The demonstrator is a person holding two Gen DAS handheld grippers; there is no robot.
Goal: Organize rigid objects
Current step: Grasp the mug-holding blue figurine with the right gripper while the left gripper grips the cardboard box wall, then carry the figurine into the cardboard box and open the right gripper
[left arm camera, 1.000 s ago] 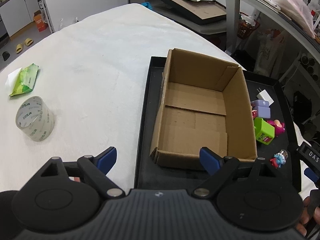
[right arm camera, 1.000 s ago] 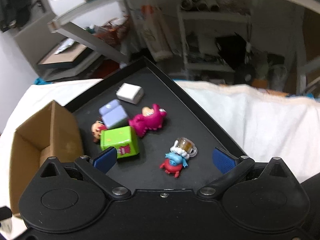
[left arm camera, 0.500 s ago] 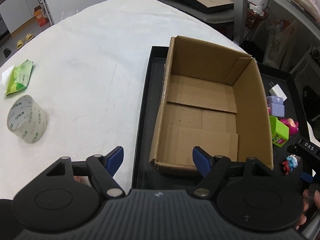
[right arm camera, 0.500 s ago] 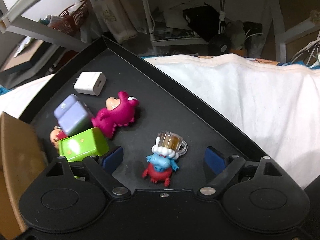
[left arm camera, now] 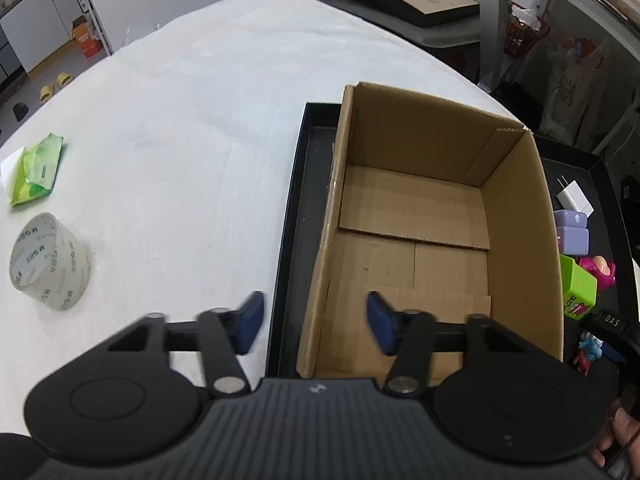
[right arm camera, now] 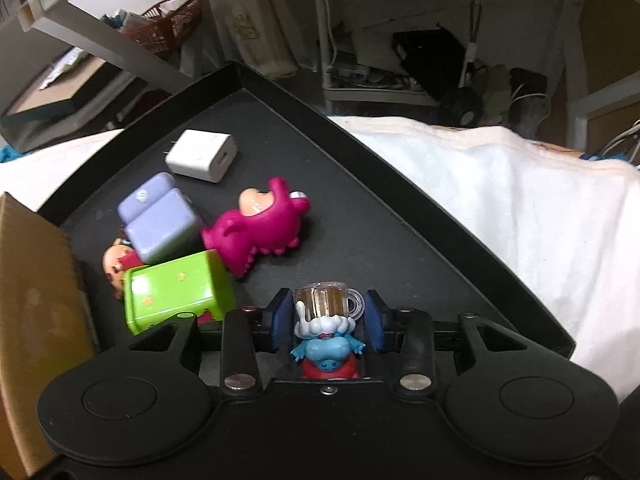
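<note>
while the right tool [right arm camera: 329,316] grips one blue figurine [right arm camera: 327,346], five toys [right arm camera: 256,228] wait.

An open brown cardboard box [left arm camera: 424,236] sits in the flat black tray [left arm camera: 298,184] on the white-covered table [left arm camera: 180,120]; right of it lie small plastic toys [right arm camera: 256,228], left a clear tape roll [left arm camera: 48,262].

White-covered table [left arm camera: 192,128] bears black tray [left arm camera: 294,208], tape roll [left arm camera: 50,262], green packet [left arm camera: 38,168].
</note>
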